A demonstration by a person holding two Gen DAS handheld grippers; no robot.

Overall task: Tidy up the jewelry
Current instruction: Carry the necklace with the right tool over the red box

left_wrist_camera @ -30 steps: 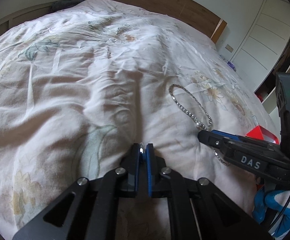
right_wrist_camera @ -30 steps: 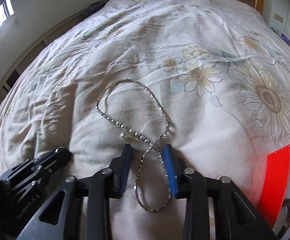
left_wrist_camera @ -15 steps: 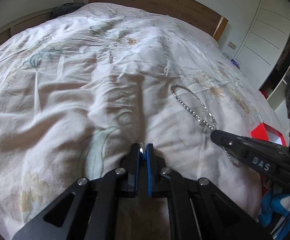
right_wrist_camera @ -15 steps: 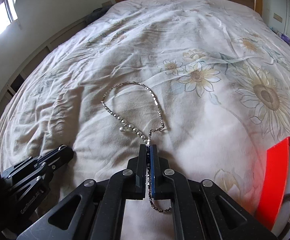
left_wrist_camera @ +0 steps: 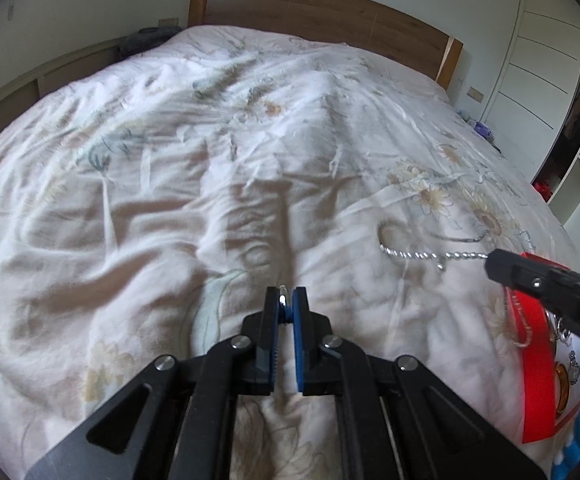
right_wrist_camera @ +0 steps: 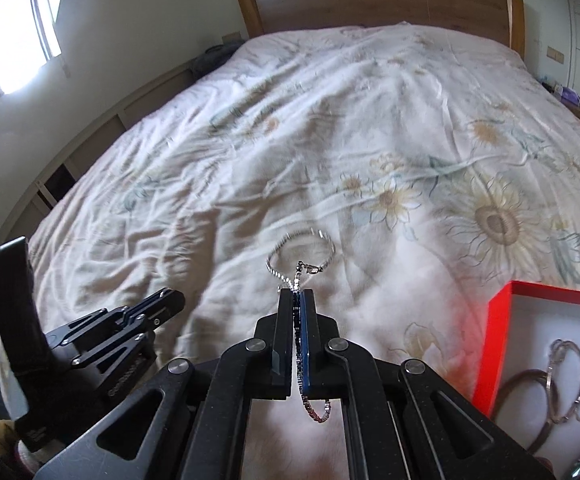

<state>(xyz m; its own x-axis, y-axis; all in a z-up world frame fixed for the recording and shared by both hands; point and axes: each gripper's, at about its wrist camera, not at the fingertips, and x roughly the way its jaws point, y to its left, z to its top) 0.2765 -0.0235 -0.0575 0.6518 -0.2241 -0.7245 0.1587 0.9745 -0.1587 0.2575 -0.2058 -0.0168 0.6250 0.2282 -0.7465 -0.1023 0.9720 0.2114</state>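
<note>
My right gripper [right_wrist_camera: 297, 294] is shut on a silver beaded necklace [right_wrist_camera: 317, 249]. It holds it lifted above the floral bedspread, a loop hanging ahead of the jaws and a short loop trailing behind. The necklace [left_wrist_camera: 422, 255] also shows in the left wrist view, stretched out from the right gripper's tip [left_wrist_camera: 498, 266]. My left gripper [left_wrist_camera: 285, 302] is shut on a small silver piece [left_wrist_camera: 282, 299], low over the bedspread. A red jewelry box [right_wrist_camera: 546, 344] with a white lining sits at the lower right and holds several bracelets [right_wrist_camera: 566, 372]; it shows in the left wrist view [left_wrist_camera: 538, 376] too.
The bed [right_wrist_camera: 330, 140] has a wrinkled white sunflower-print cover and a wooden headboard [right_wrist_camera: 382, 0]. A window [right_wrist_camera: 9, 40] is at the left and white wardrobe doors [left_wrist_camera: 538, 60] stand at the right. My left gripper [right_wrist_camera: 129, 320] shows at the lower left of the right wrist view.
My right gripper shut on the necklace and lifted it off the bedspread, drawing it back toward the red box. My left gripper stayed shut and rose a little.
</note>
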